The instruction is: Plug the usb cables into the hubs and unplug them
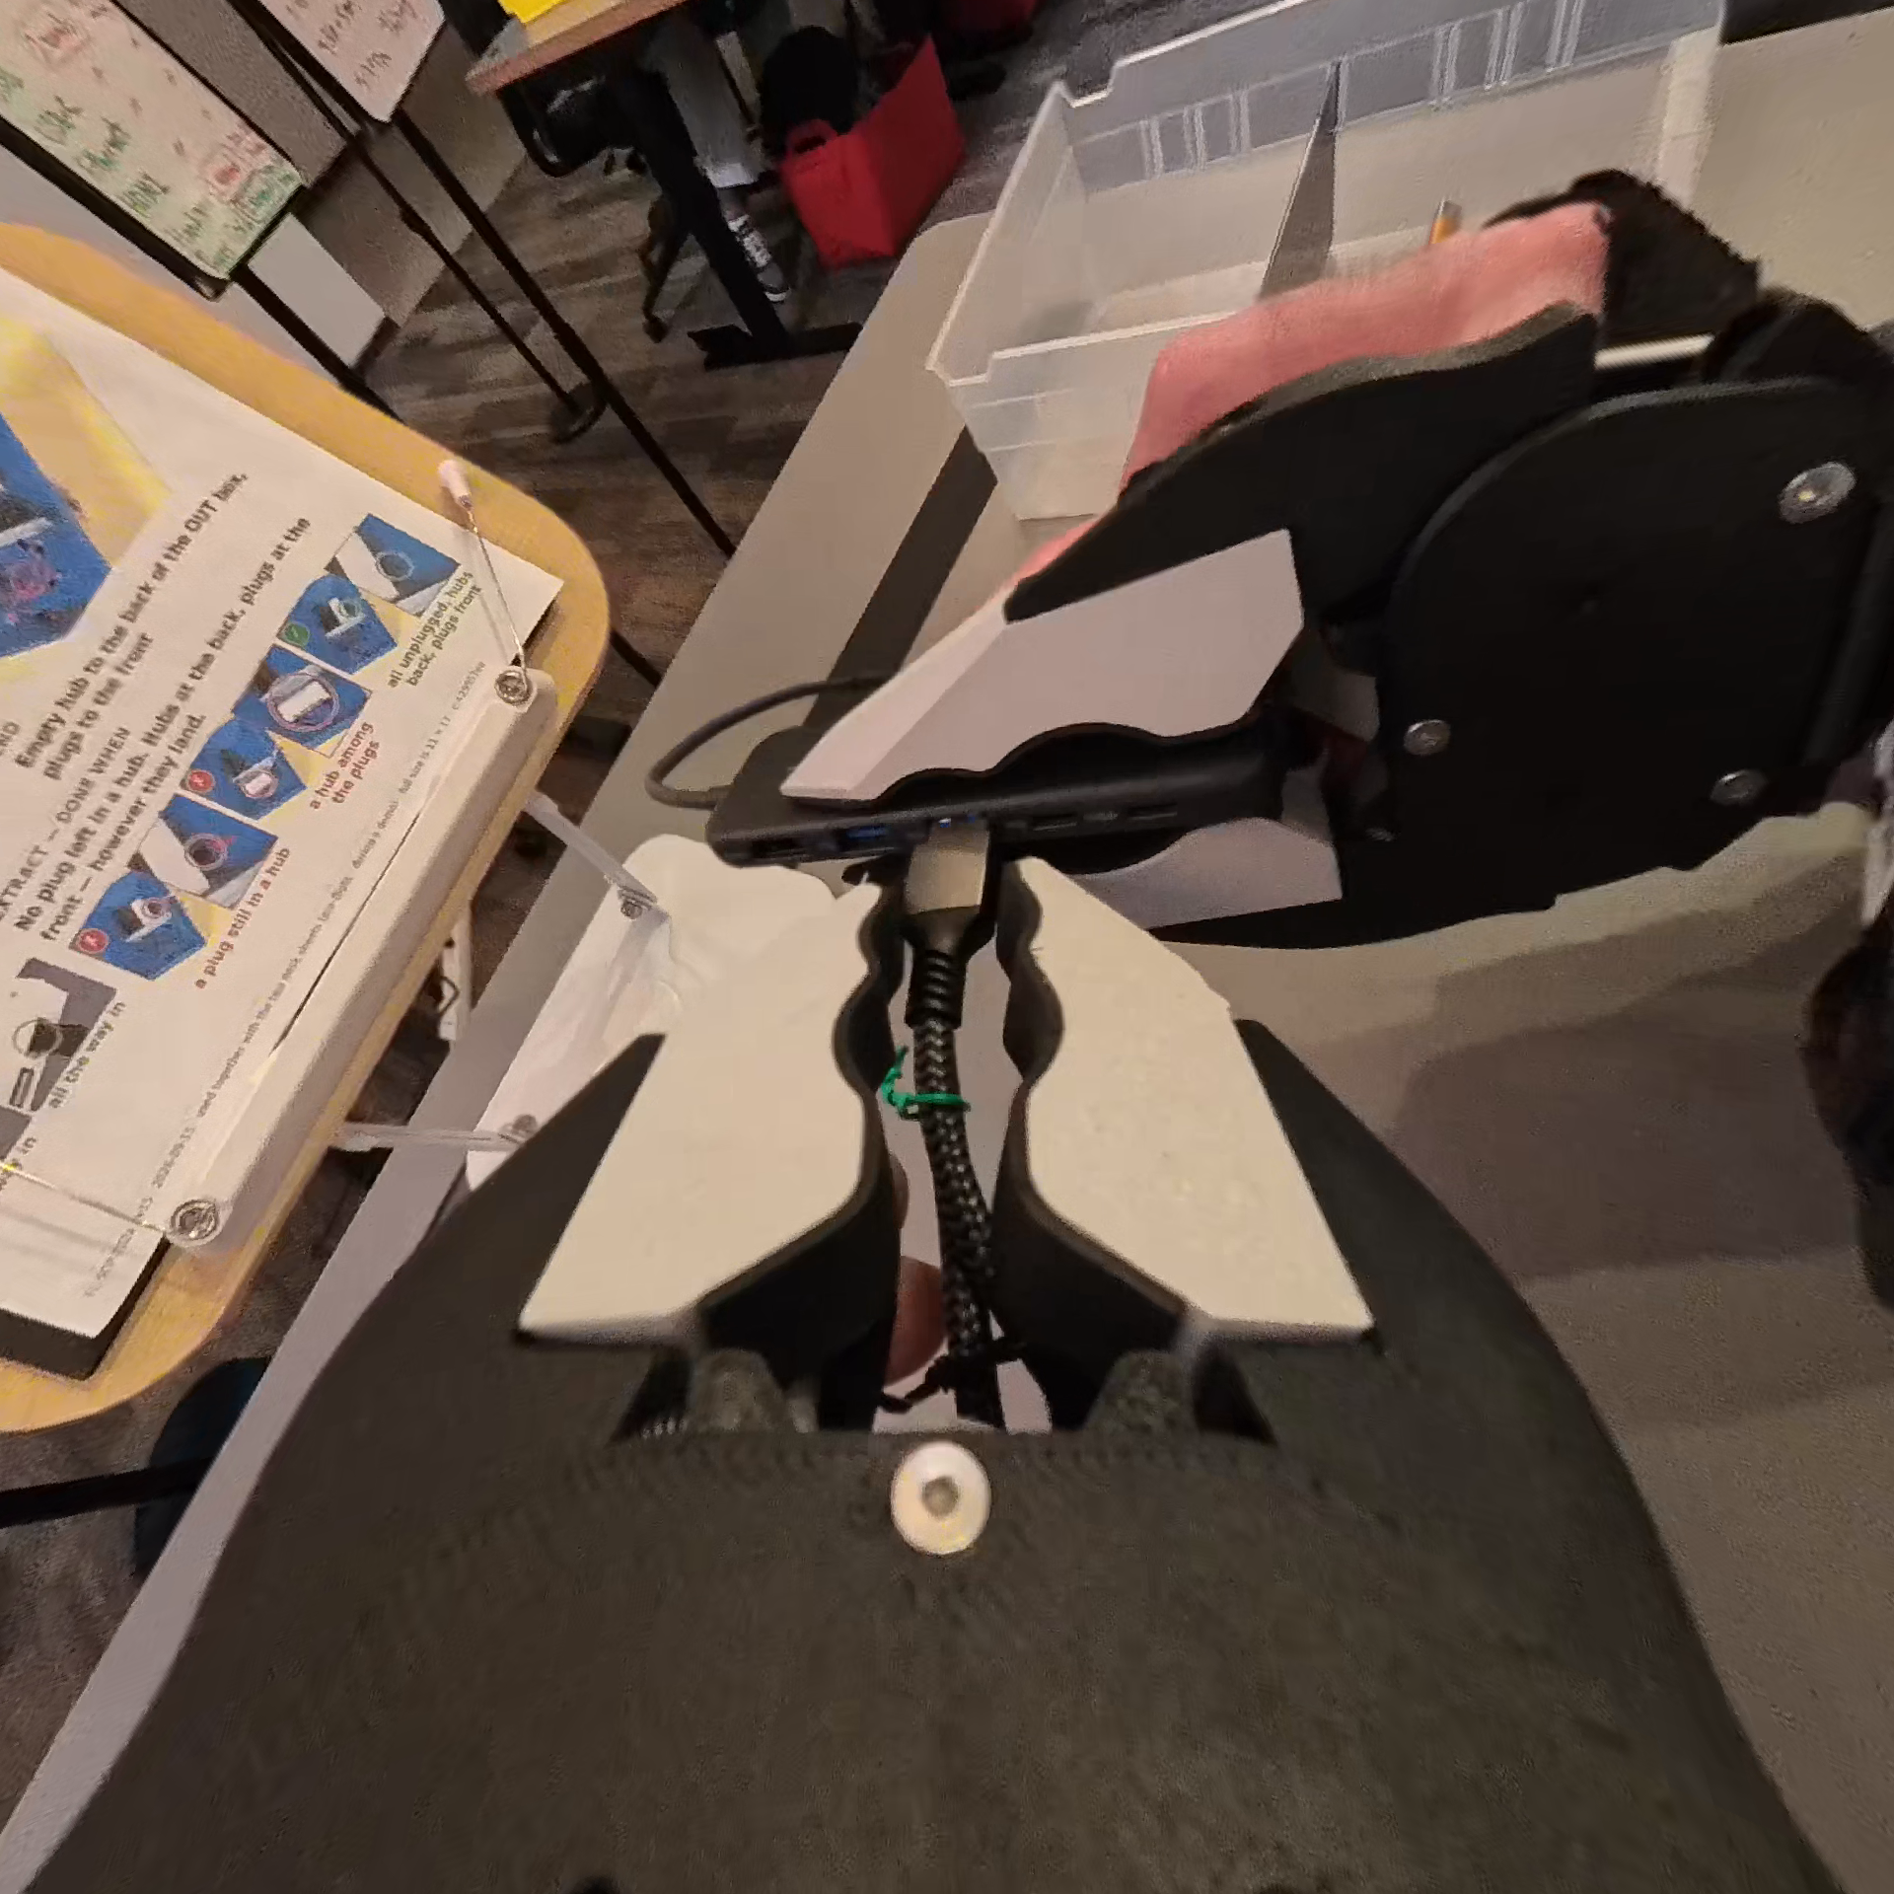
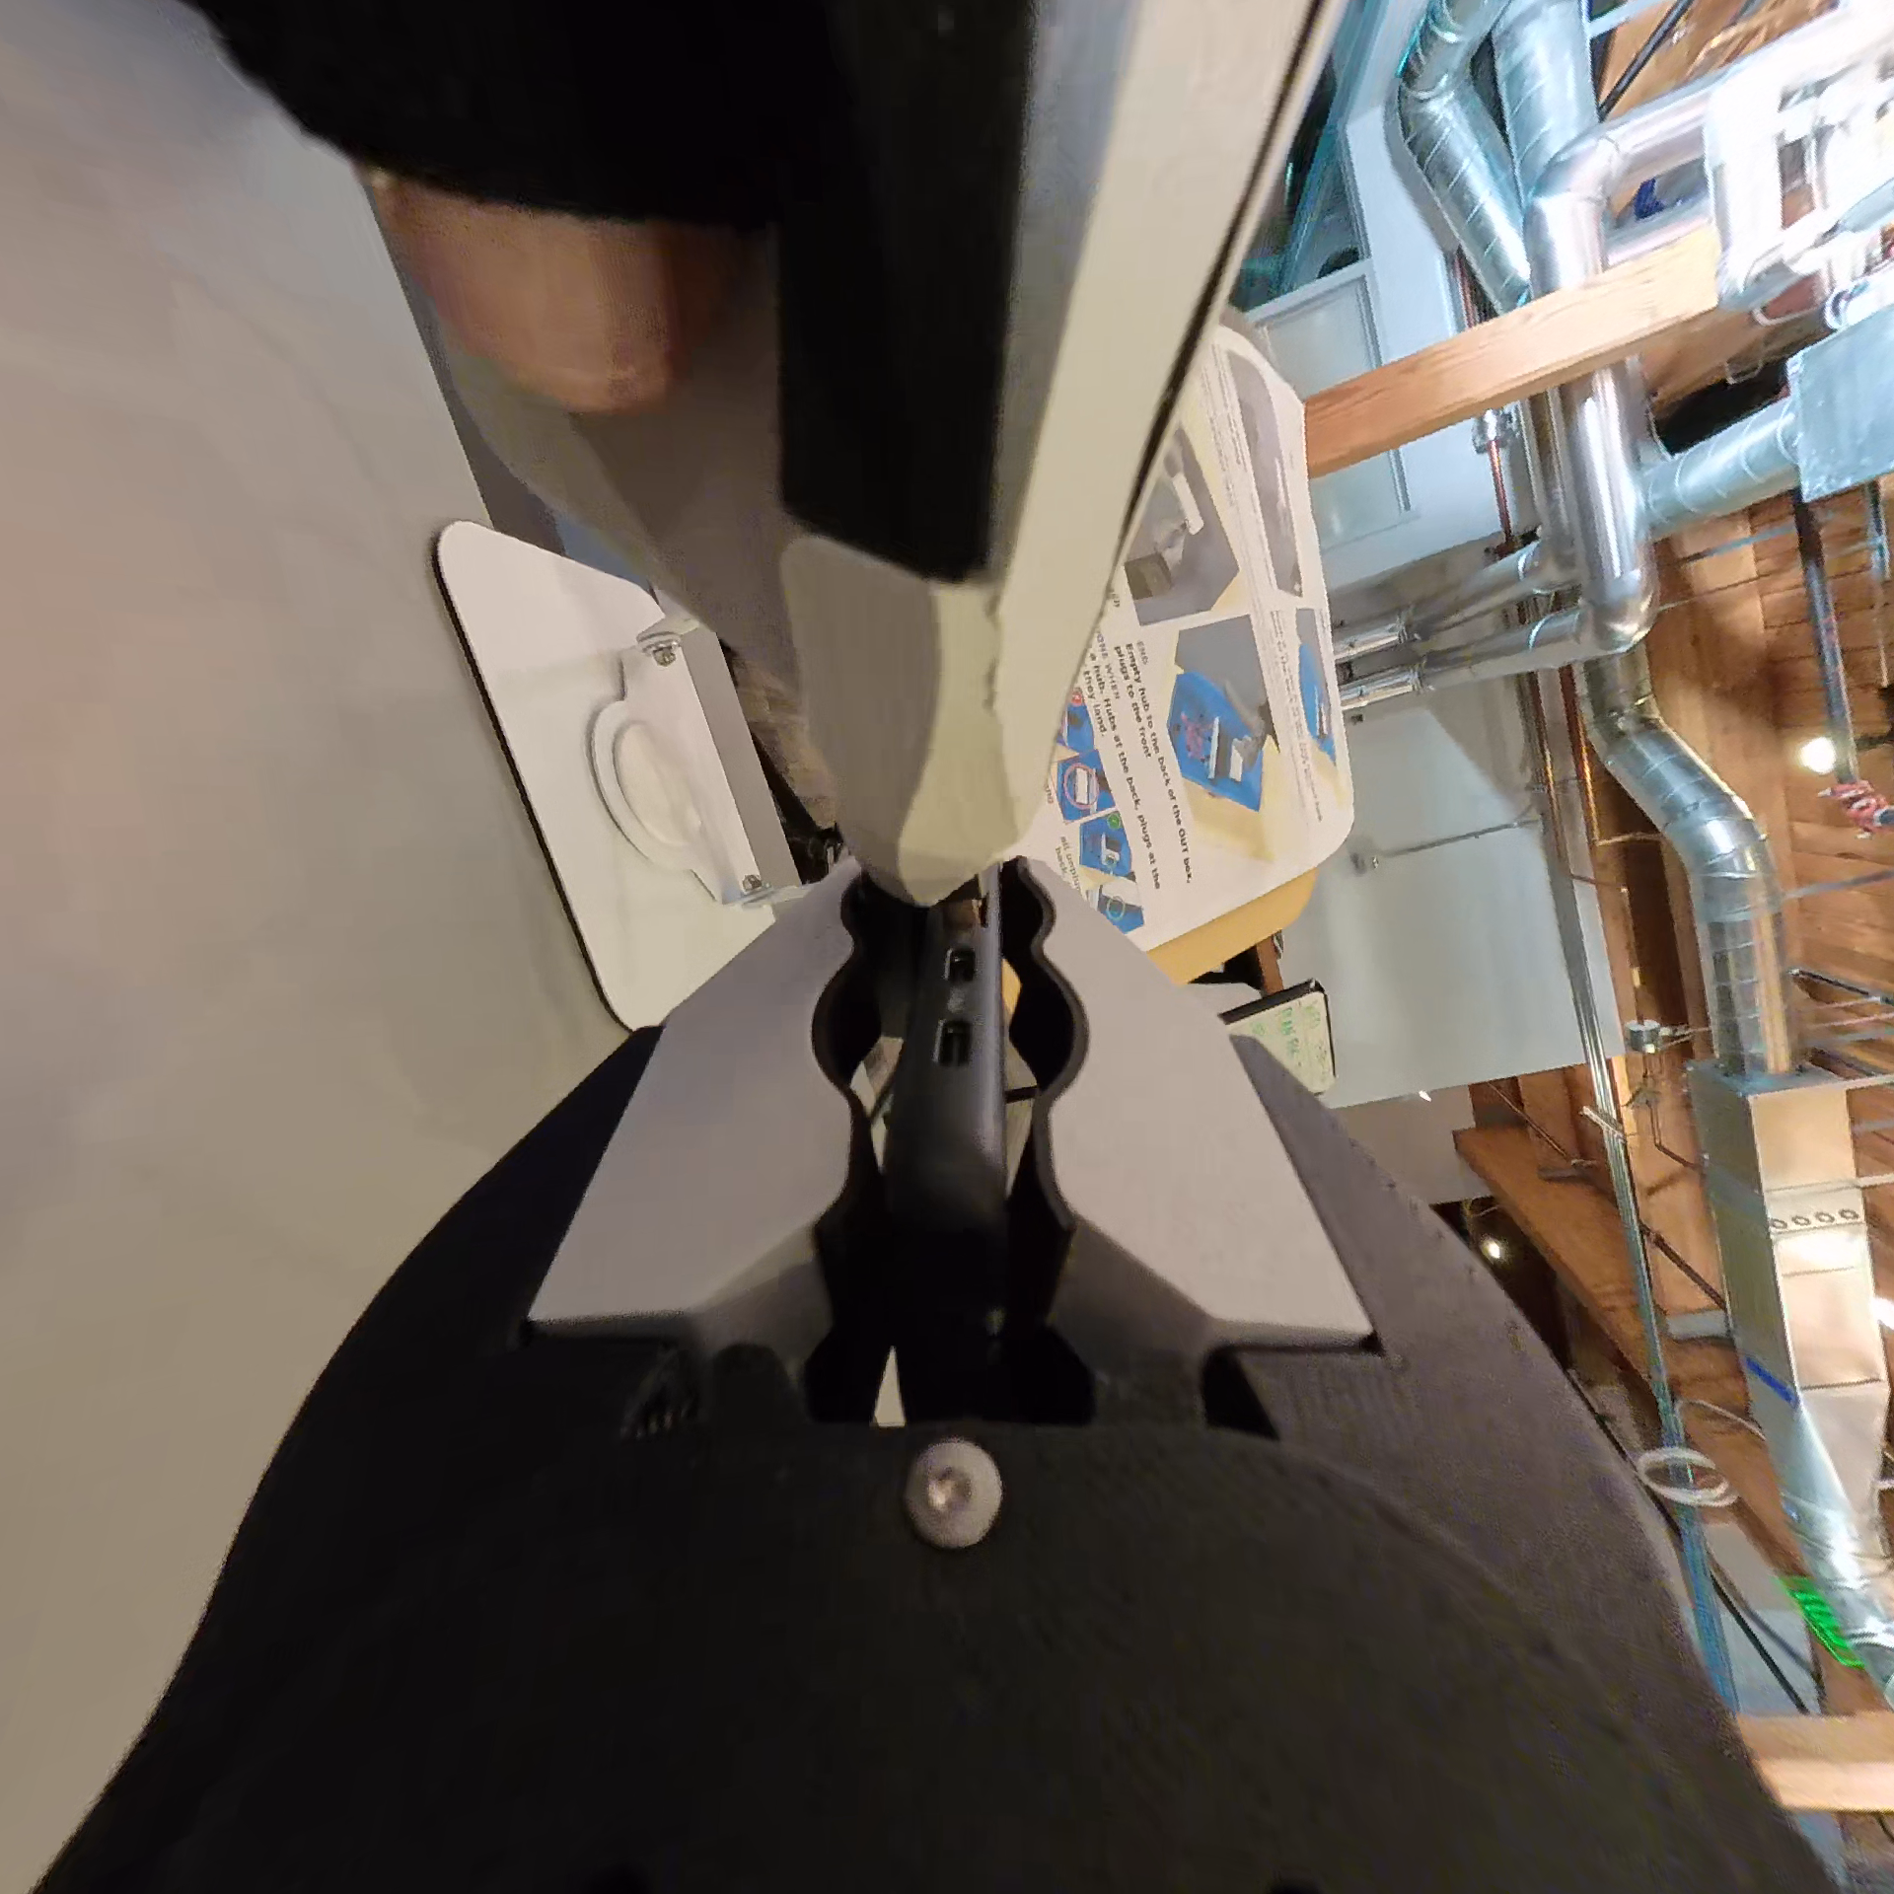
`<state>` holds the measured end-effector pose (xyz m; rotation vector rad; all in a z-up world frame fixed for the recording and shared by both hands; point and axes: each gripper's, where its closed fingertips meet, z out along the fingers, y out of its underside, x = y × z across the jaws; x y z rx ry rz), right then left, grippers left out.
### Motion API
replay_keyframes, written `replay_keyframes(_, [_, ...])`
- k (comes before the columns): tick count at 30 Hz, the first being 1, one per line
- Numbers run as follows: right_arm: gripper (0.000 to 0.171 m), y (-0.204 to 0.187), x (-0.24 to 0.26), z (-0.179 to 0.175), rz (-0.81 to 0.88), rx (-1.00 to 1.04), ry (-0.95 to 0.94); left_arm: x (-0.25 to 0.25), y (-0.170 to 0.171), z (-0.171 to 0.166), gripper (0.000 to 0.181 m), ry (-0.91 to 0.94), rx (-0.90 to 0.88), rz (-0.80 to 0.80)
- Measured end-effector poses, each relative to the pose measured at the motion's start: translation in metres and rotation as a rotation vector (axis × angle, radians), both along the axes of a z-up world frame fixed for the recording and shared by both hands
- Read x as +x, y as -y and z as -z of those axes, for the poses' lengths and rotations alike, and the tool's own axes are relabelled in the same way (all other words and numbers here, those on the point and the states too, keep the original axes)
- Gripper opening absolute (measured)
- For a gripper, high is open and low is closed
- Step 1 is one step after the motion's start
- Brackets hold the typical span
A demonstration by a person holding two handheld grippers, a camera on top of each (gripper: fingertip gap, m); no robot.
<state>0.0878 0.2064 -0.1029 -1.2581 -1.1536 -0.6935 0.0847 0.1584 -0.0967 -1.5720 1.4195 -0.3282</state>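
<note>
In the left wrist view my left gripper (image 1: pixel 948 912) is shut on a black braided USB cable (image 1: pixel 948 1158) just behind its silver plug (image 1: pixel 948 871). The plug meets a port on the side of a dark grey hub (image 1: pixel 1076 810); I cannot tell how deep it sits. My right gripper (image 1: pixel 810 820) reaches in from the right, shut on the hub and holding it flat above the grey table (image 1: pixel 1537 1127). In the right wrist view the right gripper (image 2: pixel 938 902) clamps the hub (image 2: pixel 948 1035) edge-on, and the left gripper's finger (image 2: pixel 953 717) comes in from above.
A clear plastic bin (image 1: pixel 1025 338) stands at the back of the table. A white board with a clear holder (image 1: pixel 656 922) lies near the table's left edge. A wooden side table with an instruction sheet (image 1: pixel 256 769) is at the left. The hub's own cable (image 1: pixel 697 738) loops leftward. Tip to tip, the grippers are about 5 centimetres apart.
</note>
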Motion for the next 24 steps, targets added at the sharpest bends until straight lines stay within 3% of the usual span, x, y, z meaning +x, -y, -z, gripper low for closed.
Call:
replay_keyframes(4, [0.019, 0.009, -0.004, -0.006, -0.067, -0.004, -0.008, -0.003, 0.009, -0.007, 0.017, -0.041, -0.049, 0.173])
replay_keyframes(6, [0.019, 0.015, -0.009, -0.011, -0.103, 0.001, -0.031, -0.017, 0.011, -0.017, 0.017, -0.144, 0.047, 0.318])
replay_keyframes(8, [0.019, 0.018, -0.011, -0.018, -0.108, 0.016, -0.038, -0.022, 0.016, -0.023, 0.017, -0.149, -0.029, 0.38])
replay_keyframes(11, [0.019, 0.016, -0.015, -0.01, -0.112, 0.0, -0.015, -0.027, 0.009, -0.014, 0.017, -0.156, -0.037, 0.327])
replay_keyframes(16, [0.019, 0.014, -0.02, -0.006, -0.136, -0.023, -0.032, -0.027, 0.003, -0.016, 0.017, 0.017, -0.014, 0.278])
replay_keyframes(19, [0.018, 0.018, -0.022, -0.005, -0.177, -0.053, -0.049, -0.029, -0.001, -0.015, 0.017, 0.162, -0.109, 0.281])
replay_keyframes(24, [0.019, 0.013, -0.018, 0.002, -0.178, -0.059, -0.042, -0.029, -0.003, -0.007, 0.023, 0.076, -0.021, 0.286])
